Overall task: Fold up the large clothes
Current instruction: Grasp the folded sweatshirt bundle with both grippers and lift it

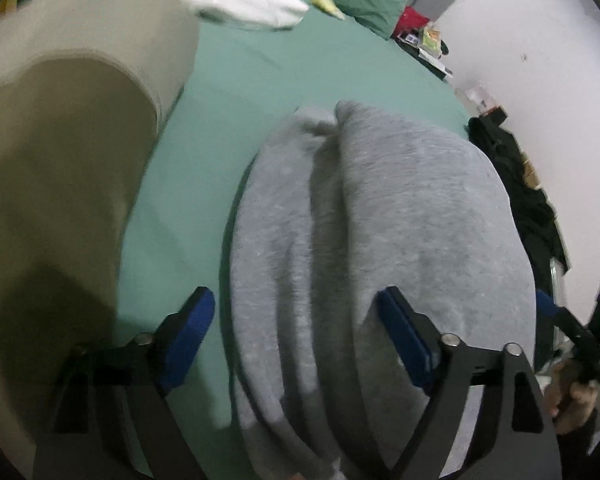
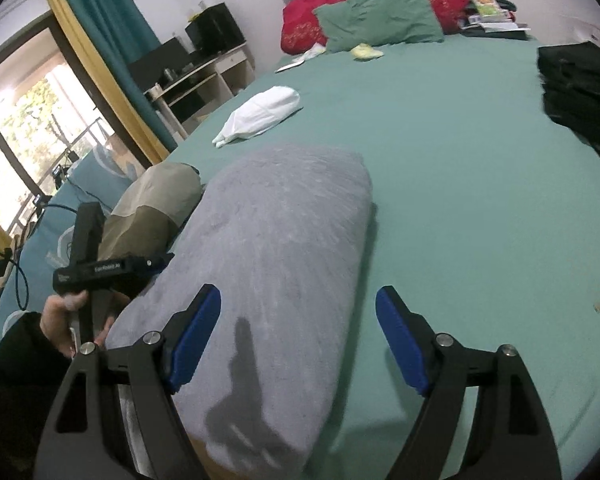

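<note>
A grey sweatshirt lies folded into a thick bundle on the green bed sheet. My left gripper hangs open just above its near left edge, blue pads spread wide, nothing pinched. In the right wrist view the same grey bundle fills the near centre. The right gripper stands open above its near right edge, one pad over the cloth, the other over bare green sheet. A hand holds the left gripper's black handle at the left of that view.
A beige folded garment lies left of the grey bundle. A white folded cloth sits further up the bed. Green and red pillows are at the headboard. A black clothes pile lies at the right edge.
</note>
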Action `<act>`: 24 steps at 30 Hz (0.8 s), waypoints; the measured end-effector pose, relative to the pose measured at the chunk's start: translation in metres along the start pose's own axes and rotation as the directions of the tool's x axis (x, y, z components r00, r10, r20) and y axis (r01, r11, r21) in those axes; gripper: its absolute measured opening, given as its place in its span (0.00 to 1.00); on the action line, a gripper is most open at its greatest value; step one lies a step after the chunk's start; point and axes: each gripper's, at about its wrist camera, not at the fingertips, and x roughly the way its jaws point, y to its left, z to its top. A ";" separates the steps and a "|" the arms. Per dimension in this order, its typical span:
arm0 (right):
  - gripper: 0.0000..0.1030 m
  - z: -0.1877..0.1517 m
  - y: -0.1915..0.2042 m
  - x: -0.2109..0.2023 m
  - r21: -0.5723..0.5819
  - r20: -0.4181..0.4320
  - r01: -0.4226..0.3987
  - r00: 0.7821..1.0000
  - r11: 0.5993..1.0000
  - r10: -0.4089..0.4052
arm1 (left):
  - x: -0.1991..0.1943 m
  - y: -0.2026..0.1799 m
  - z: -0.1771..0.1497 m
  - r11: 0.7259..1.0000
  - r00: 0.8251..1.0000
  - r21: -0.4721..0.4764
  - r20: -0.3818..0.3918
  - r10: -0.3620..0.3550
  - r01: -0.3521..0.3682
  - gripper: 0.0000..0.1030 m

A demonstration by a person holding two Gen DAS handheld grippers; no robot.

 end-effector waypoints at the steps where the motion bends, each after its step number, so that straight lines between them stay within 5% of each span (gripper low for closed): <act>1: 0.78 0.002 -0.001 0.007 0.001 -0.008 -0.001 1.000 1.000 0.001 | 0.005 0.006 0.000 0.999 0.999 -0.025 -0.011 -0.042 0.041 0.86; 4: 0.78 0.005 -0.006 0.026 0.019 -0.047 0.003 0.999 1.000 -0.003 | 0.010 0.008 0.003 0.991 0.992 -0.053 -0.012 -0.123 0.122 0.88; 7: 0.90 0.000 -0.018 0.045 0.082 -0.070 -0.020 0.997 0.996 0.026 | 0.020 0.000 0.001 0.971 0.971 -0.064 -0.043 -0.234 0.231 0.88; 11: 0.98 -0.014 -0.040 0.063 0.223 -0.092 -0.068 0.992 0.972 0.090 | 0.038 -0.025 -0.007 0.924 0.913 -0.032 -0.144 -0.383 0.382 0.89; 13: 0.98 -0.019 -0.045 0.065 0.263 -0.095 -0.091 0.988 0.960 0.120 | 0.046 -0.040 -0.008 0.944 0.932 0.047 -0.179 -0.314 0.327 0.89; 16: 0.98 -0.021 -0.044 0.058 0.254 -0.095 -0.095 0.988 0.963 0.123 | 0.046 -0.038 -0.004 0.950 0.937 0.022 -0.174 -0.304 0.312 0.89; 19: 0.98 -0.022 -0.036 0.045 0.186 -0.090 -0.086 0.990 0.979 0.104 | 0.028 -0.036 -0.003 0.981 0.981 0.081 -0.095 -0.169 0.177 0.89; 24: 0.98 -0.026 -0.037 0.052 0.177 -0.091 -0.143 0.983 0.974 0.161 | 0.036 -0.042 -0.007 0.982 0.986 0.120 -0.096 -0.135 0.146 0.92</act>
